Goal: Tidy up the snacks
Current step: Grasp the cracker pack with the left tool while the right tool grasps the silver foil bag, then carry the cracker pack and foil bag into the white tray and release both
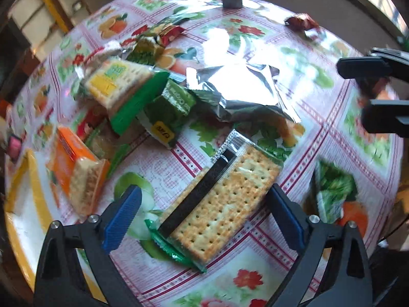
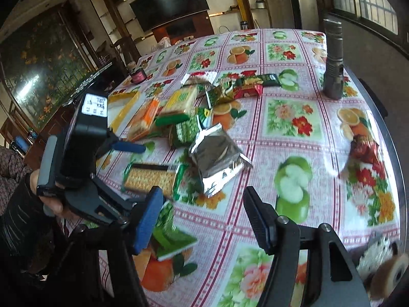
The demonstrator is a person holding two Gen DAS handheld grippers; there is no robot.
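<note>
A clear pack of square crackers [image 1: 225,194] with a black strip and green ends lies flat on the flowered tablecloth. My left gripper [image 1: 204,217] points down over it, open, one blue pad on each side of the pack and neither touching it. The right wrist view shows the same pack [image 2: 150,176] under that gripper. My right gripper [image 2: 204,222] is open above the cloth. A small green packet [image 2: 173,235] lies by its left pad, apart from the other finger. In the left wrist view the right gripper [image 1: 352,92] hangs at the right edge, away from that green packet [image 1: 332,192].
A silver foil packet [image 1: 242,89] lies beyond the crackers. Several snack packs are heaped at the left, among them a yellow-green one [image 1: 120,81] and an orange one [image 1: 74,163]. A yellow tray [image 1: 23,204] stands at the left edge, a grey cylinder [image 2: 332,64] and a red candy [image 2: 363,148] far right.
</note>
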